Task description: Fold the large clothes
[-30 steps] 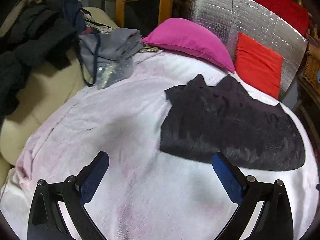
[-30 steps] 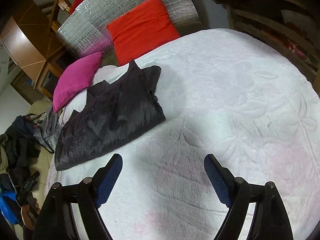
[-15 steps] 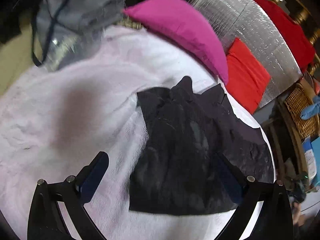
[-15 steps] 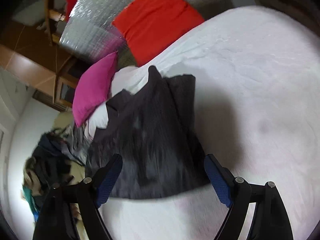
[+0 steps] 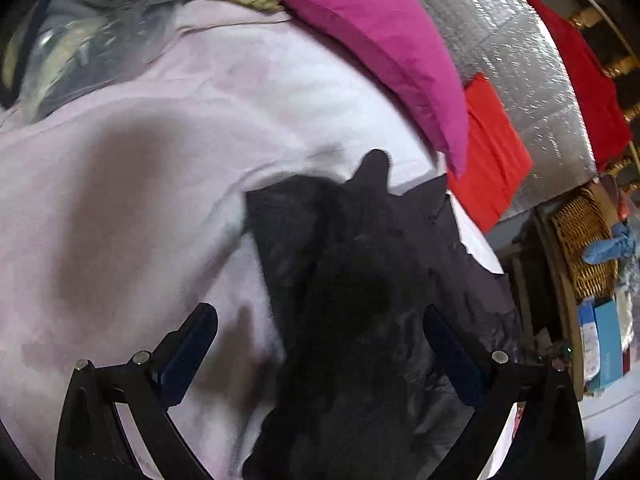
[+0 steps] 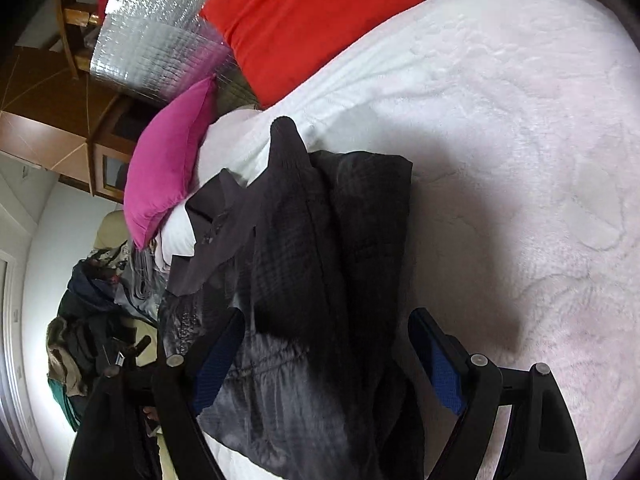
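Note:
A black garment (image 5: 360,300) lies folded flat on the pale pink bedspread (image 5: 140,220). In the left wrist view it fills the lower middle, and my left gripper (image 5: 320,344) is open just above its near left part, blue pads either side. In the right wrist view the same garment (image 6: 320,280) runs from the centre to the bottom edge. My right gripper (image 6: 328,352) is open over its near end, with the left pad over the cloth and the right pad over the bedspread (image 6: 520,160). Neither gripper holds anything.
A magenta cushion (image 5: 380,40) and a red cushion (image 5: 492,148) lean on a silver foil panel (image 5: 520,60) at the bed's head. A grey bag (image 5: 120,12) sits at the far left. A wicker basket (image 5: 584,240) stands beside the bed. A clothes pile (image 6: 88,320) lies beyond.
Both grippers have moved forward and down toward the black garment, which now fills much more of each view. Both stay open. The garment has not moved.

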`<state>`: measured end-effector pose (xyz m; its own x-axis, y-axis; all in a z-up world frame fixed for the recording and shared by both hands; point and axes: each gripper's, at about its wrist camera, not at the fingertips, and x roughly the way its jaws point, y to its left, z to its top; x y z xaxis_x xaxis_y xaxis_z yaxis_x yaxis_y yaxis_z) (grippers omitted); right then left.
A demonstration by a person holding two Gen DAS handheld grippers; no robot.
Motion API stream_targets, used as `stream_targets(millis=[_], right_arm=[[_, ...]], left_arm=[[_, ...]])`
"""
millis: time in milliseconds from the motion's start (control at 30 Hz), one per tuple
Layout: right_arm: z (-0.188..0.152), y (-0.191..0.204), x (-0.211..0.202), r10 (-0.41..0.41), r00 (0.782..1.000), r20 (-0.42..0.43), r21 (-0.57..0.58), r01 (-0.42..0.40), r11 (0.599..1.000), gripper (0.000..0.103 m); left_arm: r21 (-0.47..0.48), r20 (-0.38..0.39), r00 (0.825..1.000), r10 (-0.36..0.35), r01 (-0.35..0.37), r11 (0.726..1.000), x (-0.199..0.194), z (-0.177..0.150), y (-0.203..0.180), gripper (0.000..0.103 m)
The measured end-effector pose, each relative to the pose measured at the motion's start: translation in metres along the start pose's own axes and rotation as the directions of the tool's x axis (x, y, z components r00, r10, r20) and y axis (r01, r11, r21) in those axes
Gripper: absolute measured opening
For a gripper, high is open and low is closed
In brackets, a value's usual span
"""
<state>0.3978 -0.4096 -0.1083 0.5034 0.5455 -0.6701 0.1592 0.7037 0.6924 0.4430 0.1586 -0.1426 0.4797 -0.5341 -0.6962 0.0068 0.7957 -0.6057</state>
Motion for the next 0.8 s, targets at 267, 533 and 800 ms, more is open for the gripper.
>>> stream_targets(millis=[267,533,800], right_arm=[[0.005,-0.004,0.017,-0.001,0.999,-0.037,-0.014,0.0,1.0,0.086],[0.009,0.005,0.03,-0.028,0.998,-0.052,-0.08,0.024,0.997,0.062],[0.012,0.004,0.031,-0.046,0.996,-0.075,-0.088,0.039,0.995,0.047]], left_arm=[[-0.016,-0.114,0.992,-0.051,0.05,0.999,0.035,0.006,0.003,0.101],[0.03,-0.157,0.988,-0.016,0.021,0.999,0.051,0.006,-0.002,0.066],[0.03,-0.152,0.988,-0.032,0.037,0.999,0.047,0.004,0.001,0.072]])
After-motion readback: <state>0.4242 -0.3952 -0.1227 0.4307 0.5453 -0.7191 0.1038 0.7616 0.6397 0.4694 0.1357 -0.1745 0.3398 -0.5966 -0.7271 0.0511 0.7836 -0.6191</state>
